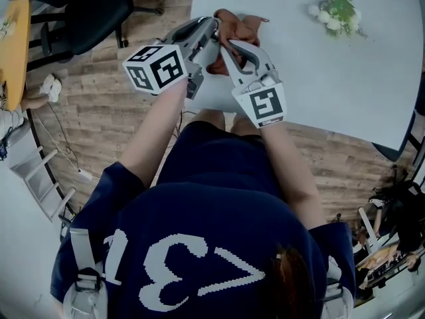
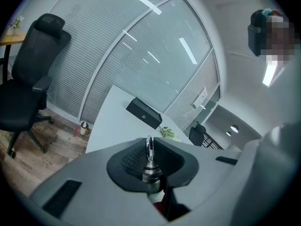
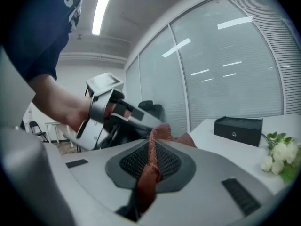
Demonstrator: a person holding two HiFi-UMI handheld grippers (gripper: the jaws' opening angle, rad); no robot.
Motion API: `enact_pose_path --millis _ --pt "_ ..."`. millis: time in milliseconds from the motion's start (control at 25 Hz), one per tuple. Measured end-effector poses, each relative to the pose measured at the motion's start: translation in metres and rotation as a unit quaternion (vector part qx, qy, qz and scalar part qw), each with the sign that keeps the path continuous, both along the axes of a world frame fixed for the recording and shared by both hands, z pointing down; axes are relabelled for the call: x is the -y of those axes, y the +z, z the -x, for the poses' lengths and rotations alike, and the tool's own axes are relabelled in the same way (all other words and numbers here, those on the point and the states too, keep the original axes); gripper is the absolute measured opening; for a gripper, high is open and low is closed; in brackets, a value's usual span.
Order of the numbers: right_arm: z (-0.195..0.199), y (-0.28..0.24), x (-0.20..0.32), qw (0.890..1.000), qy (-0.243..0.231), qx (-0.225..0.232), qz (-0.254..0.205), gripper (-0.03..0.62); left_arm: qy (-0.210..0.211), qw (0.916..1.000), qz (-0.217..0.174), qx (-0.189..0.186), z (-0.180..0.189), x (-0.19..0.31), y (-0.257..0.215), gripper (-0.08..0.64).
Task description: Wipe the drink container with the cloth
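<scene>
Both loaded, at the worktop's (image 1: pixel 312 78) near edge.
My left hand-held gripper (image 2: pixel 149 149) clamps the drink container's (image 2: pixel 151 174) metal top; my right hand-held gripper (image 3: pixel 151 145) pinches the rust-brown cloth (image 3: pixel 147 175).

a big white table (image 1: pixel 332 78) stands on a brown wood floor (image 1: pixel 99 105). a black chair (image 2: pixel 28 74) sits by tall glass walls (image 2: pixel 160 60) with blinds (image 2: pixel 75 51). long lights (image 3: pixel 99 11) glow up high.

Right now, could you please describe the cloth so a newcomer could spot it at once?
Start at the white table. At its near edge the right gripper pinches the cloth between its jaws. It is the only rust-brown, woven thing there, unlike the white flowers farther along.
</scene>
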State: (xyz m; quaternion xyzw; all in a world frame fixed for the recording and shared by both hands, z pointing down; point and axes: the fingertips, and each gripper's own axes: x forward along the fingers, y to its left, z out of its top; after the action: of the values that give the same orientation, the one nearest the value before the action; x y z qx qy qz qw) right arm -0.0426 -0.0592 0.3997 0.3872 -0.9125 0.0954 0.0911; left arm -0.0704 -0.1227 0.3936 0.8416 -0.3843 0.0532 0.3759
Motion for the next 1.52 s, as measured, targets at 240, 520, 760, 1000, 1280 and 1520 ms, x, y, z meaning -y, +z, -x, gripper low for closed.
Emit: enact_pose_path --millis 240,520,760,1000,1280,1520 --pt "0.011 -0.009 0.003 0.999 -0.026 -0.018 -0.041 0.044 0.001 1.0 0.001 0.003 -0.003 -0.002 -0.001 0.051" --pt "-0.022 0.064 -0.032 0.994 -0.015 -0.105 0.028 0.044 0.002 1.0 0.001 0.003 -0.003 -0.003 -0.001 0.051" --pt "-0.018 0.056 -0.03 0.995 -0.009 -0.095 0.027 0.044 0.004 1.0 0.0 0.005 -0.003 -0.005 -0.002 0.052" --pt "0.018 -0.008 -0.009 0.997 -0.029 -0.06 -0.049 0.044 0.011 0.9998 -0.003 0.013 -0.007 -0.01 -0.004 0.051" --pt "0.019 0.03 -0.028 0.99 -0.059 -0.123 -0.046 0.044 0.01 0.9999 -0.001 0.008 -0.003 -0.01 -0.003 0.052" --pt "0.002 0.088 -0.045 0.986 -0.052 -0.154 0.036 0.044 0.012 0.9999 0.0 0.01 -0.004 -0.01 -0.002 0.052"
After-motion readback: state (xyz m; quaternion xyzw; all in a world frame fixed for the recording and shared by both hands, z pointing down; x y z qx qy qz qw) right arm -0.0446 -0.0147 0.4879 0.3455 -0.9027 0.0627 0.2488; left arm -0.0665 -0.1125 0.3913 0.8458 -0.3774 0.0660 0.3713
